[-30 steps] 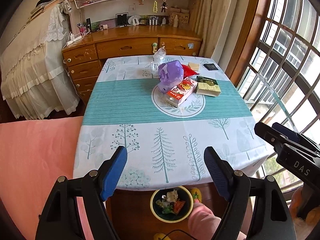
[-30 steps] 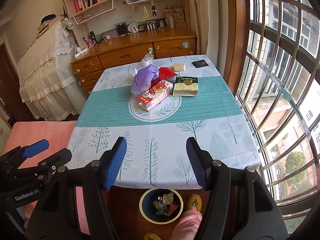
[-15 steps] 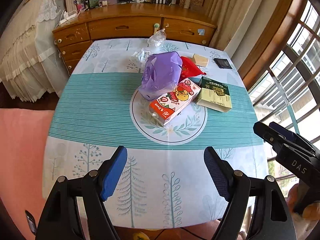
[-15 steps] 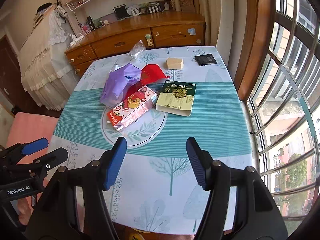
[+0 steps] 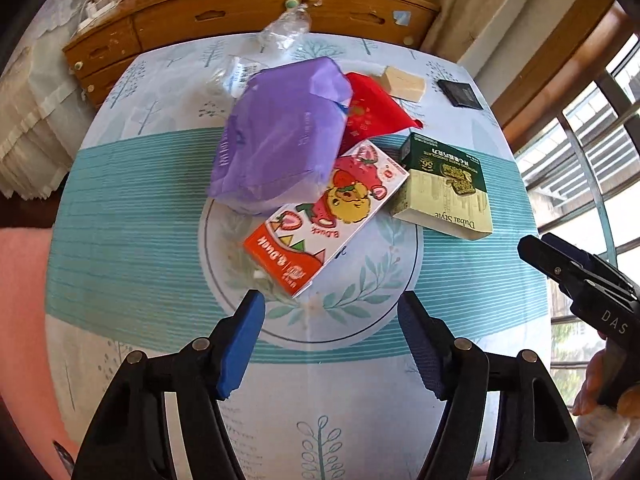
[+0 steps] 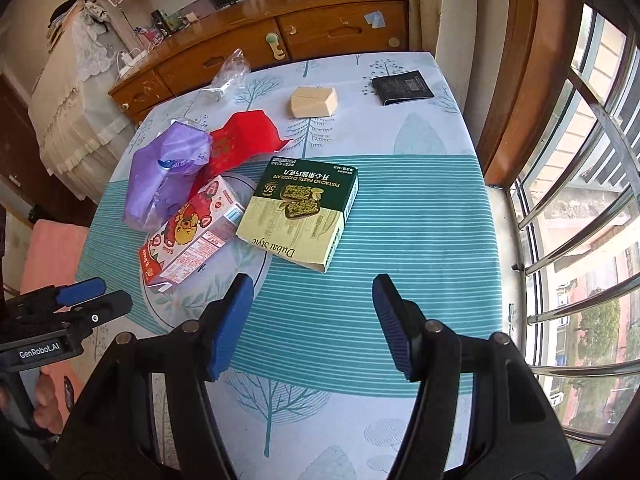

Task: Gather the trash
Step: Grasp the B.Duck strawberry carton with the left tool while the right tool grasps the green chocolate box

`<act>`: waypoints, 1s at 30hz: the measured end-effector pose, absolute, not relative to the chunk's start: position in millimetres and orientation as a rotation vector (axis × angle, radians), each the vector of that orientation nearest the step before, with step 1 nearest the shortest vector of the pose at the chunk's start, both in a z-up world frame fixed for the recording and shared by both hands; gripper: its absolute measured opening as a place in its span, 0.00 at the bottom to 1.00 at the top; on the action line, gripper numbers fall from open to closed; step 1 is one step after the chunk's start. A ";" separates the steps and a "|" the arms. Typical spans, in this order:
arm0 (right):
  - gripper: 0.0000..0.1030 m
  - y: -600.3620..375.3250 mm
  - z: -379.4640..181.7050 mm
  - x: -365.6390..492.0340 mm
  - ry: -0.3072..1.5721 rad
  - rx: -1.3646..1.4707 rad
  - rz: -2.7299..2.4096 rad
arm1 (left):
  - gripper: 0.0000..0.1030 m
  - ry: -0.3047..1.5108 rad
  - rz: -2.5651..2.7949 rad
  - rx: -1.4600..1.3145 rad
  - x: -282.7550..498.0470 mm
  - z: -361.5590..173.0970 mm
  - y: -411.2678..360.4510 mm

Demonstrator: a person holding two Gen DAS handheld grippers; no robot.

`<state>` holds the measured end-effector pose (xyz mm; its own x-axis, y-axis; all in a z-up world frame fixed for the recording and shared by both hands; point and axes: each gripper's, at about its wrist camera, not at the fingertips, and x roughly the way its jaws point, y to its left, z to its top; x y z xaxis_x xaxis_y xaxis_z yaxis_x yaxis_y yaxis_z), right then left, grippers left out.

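Reading "Dubai Style" on green box (image 6: 300,216); "B.Duck" carton (image 5: 324,220); both jaws apart, empty.

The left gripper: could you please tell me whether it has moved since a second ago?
Yes. The left gripper has advanced over the table toward the strawberry carton, the wooden dresser climbing in view, its fingers closing slightly, nothing between them.

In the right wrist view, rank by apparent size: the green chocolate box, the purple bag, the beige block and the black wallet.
1. green chocolate box
2. purple bag, close behind it and crumpled, so that ranking is unsure
3. beige block and black wallet: they look alike; both lie farthest from the camera, so no ranking.
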<state>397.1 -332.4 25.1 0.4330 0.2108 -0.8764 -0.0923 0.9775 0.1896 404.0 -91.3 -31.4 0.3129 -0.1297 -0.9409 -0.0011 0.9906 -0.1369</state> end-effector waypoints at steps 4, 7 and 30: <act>0.57 -331.4 15.7 406.3 1.123 0.121 0.207 | 0.68 1.270 -0.106 -0.010 430.9 -46.8 -111.7; 0.57 -327.1 12.3 411.7 1.132 0.126 0.215 | 0.68 1.284 -0.096 0.019 451.0 -54.8 -114.3; 0.72 -293.0 -21.2 480.1 1.238 0.170 0.207 | 0.65 1.363 -0.136 0.019 487.0 -87.2 -115.2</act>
<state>480.1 -293.0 -21.2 0.3119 0.2480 -0.9172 -0.0638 0.9686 0.2402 487.0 -115.2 -87.2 0.1992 -0.0864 -0.9761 0.1084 0.9919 -0.0656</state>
